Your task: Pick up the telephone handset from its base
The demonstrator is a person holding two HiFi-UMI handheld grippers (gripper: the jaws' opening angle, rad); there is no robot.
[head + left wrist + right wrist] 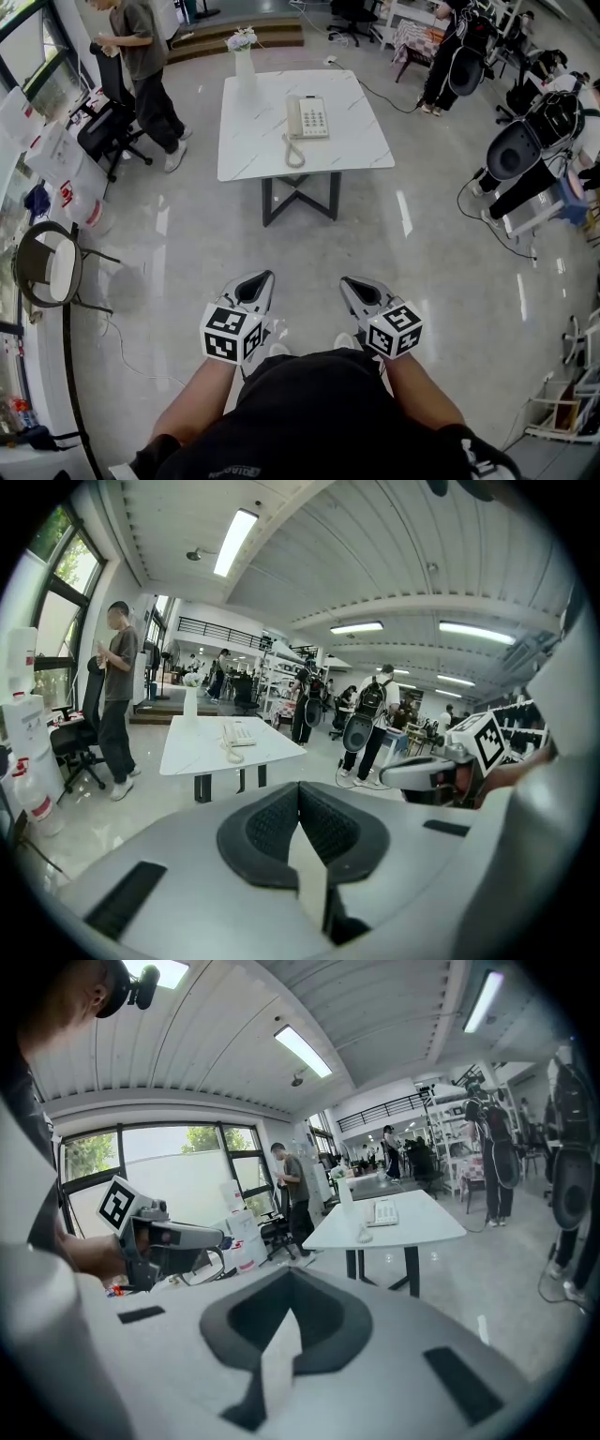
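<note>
Open hall, glossy grey floor. We hold both grippers low, side by side and apart. Left gripper: jaws closed, nothing between them. Right gripper: jaws closed, likewise empty. A white table stands ahead of both, well apart from them. The phone sits on it, and the handset lies on the base's left side. A vase stands at the table's far left corner. A person stands further ahead-left.

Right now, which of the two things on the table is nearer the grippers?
The telephone, near the middle of the table; the white vase of flowers stands at its far left corner.
</note>
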